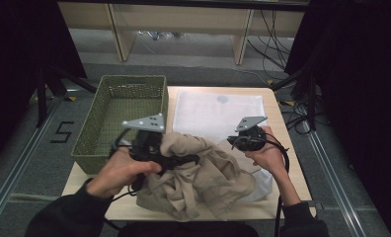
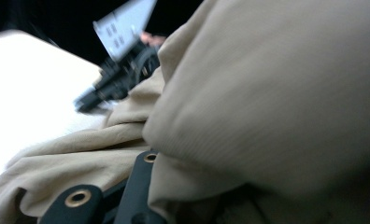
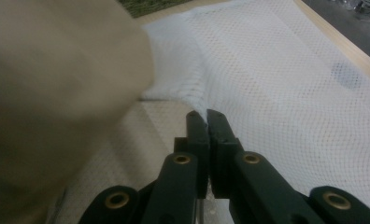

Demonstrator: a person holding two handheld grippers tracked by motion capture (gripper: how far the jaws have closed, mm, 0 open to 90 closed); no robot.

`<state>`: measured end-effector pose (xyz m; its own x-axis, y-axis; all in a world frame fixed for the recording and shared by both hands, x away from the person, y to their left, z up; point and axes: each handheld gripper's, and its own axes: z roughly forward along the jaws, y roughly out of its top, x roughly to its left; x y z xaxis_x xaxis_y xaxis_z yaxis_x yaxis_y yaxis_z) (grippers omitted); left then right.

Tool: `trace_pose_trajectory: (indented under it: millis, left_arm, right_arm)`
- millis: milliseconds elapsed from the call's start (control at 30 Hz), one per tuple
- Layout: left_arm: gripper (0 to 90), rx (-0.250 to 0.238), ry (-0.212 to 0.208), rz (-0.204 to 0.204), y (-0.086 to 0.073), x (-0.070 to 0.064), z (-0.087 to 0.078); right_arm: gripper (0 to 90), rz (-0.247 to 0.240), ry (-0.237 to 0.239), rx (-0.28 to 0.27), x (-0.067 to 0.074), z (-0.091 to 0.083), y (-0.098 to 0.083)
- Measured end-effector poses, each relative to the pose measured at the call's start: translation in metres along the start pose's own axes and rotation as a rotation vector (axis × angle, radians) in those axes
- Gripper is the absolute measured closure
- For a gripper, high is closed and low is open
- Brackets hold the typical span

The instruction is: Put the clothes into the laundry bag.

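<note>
A crumpled beige garment [image 1: 203, 180] lies heaped on the near half of the wooden table [image 1: 278, 123]. It partly covers a white mesh bag [image 1: 218, 111] spread flat behind it. My left gripper [image 1: 192, 159] reaches in from the left, shut on a fold of the garment. In the left gripper view the cloth [image 2: 267, 93] drapes over its fingers [image 2: 138, 186] and hides the tips. My right gripper [image 3: 206, 115] is shut on a pinch of the mesh bag [image 3: 276, 84] at its near edge, with the beige cloth [image 3: 47, 93] bulging just to its left. In the high view it [image 1: 233, 141] sits at the garment's right side.
A green woven basket [image 1: 95, 129] stands at the table's left, hard against the left hand. Black cables hang at the right and behind the table. A shelf frame [image 1: 124, 34] stands on the floor beyond the far edge.
</note>
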<state>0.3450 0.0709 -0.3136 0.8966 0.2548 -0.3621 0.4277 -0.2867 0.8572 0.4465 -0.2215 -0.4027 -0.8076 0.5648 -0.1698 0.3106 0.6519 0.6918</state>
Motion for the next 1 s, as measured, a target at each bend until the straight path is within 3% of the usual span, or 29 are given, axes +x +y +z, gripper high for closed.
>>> trace_pose_trajectory:
  millis: [167, 200, 233, 267, 300, 333, 400, 433, 500, 567, 633, 700, 733, 800, 867, 933, 967, 1000]
  left_arm:
    - [72.5, 0.114, 0.047, 0.003, -0.024, 0.016, 0.062]
    - [72.3, 0.114, 0.047, 0.003, -0.024, 0.016, 0.062]
    - [72.3, 0.122, 0.047, -0.016, -0.03, 0.024, 0.082]
    - [72.2, 0.135, 0.073, 0.003, -0.033, 0.027, 0.092]
    - [72.1, 0.135, 0.073, 0.003, -0.033, 0.027, 0.092]
    - [72.0, 0.192, 0.129, 0.034, -0.041, 0.037, 0.111]
    - [71.8, 0.197, 0.138, 0.024, -0.045, 0.044, 0.119]
    - [71.9, 0.214, 0.171, 0.006, -0.055, 0.059, 0.134]
    - [71.5, 0.254, 0.241, -0.001, -0.065, 0.072, 0.146]
    - [70.6, 0.246, 0.259, -0.04, -0.072, 0.082, 0.153]
    - [69.8, 0.237, 0.25, -0.047, -0.069, 0.079, 0.153]
    - [69.0, 0.22, 0.252, 0.007, -0.059, 0.071, 0.147]
    - [68.8, 0.204, 0.263, 0.029, -0.053, 0.066, 0.145]
    - [68.5, 0.18, 0.251, 0.037, -0.047, 0.061, 0.144]
    - [68.5, 0.181, 0.259, 0.043, -0.047, 0.066, 0.151]
    - [68.3, 0.193, 0.281, 0.031, -0.051, 0.071, 0.157]
    - [67.4, 0.229, 0.34, 0.029, -0.061, 0.083, 0.17]
    - [65.5, 0.237, 0.363, 0.014, -0.066, 0.088, 0.174]
  right_arm:
    - [90.0, 0.005, -0.002, -0.02, 0.001, -0.006, 0.002]
    - [90.0, 0.005, -0.002, -0.02, 0.001, -0.006, 0.002]
    - [90.0, 0.014, -0.001, -0.026, 0.001, -0.009, 0.004]
    - [90.0, 0.014, 0.001, -0.028, 0.002, -0.01, 0.004]
    - [90.0, 0.014, 0.001, -0.028, 0.002, -0.01, 0.004]
    - [90.0, 0.014, 0.001, -0.032, 0.003, -0.012, 0.006]
    - [90.0, 0.003, 0.009, -0.027, 0.002, -0.014, 0.007]
    - [90.0, -0.009, -0.013, -0.045, 0.003, -0.016, 0.008]
    - [90.0, -0.004, -0.001, -0.04, 0.005, -0.019, 0.01]
    - [90.0, -0.015, 0.013, -0.037, 0.005, -0.023, 0.011]
    - [90.0, -0.033, 0.003, -0.045, 0.004, -0.024, 0.011]
    - [90.0, -0.011, 0.008, -0.032, 0.006, -0.026, 0.01]
    - [90.0, -0.029, 0.002, -0.047, 0.004, -0.026, 0.011]
    - [90.0, -0.022, 0.01, -0.053, 0.005, -0.028, 0.012]
    - [90.0, -0.022, 0.01, -0.051, 0.007, -0.03, 0.013]
    - [90.0, -0.022, 0.006, -0.052, 0.007, -0.031, 0.014]
    - [90.0, -0.028, 0.001, -0.05, 0.007, -0.031, 0.014]
    - [90.0, -0.021, 0.003, -0.039, 0.007, -0.031, 0.013]
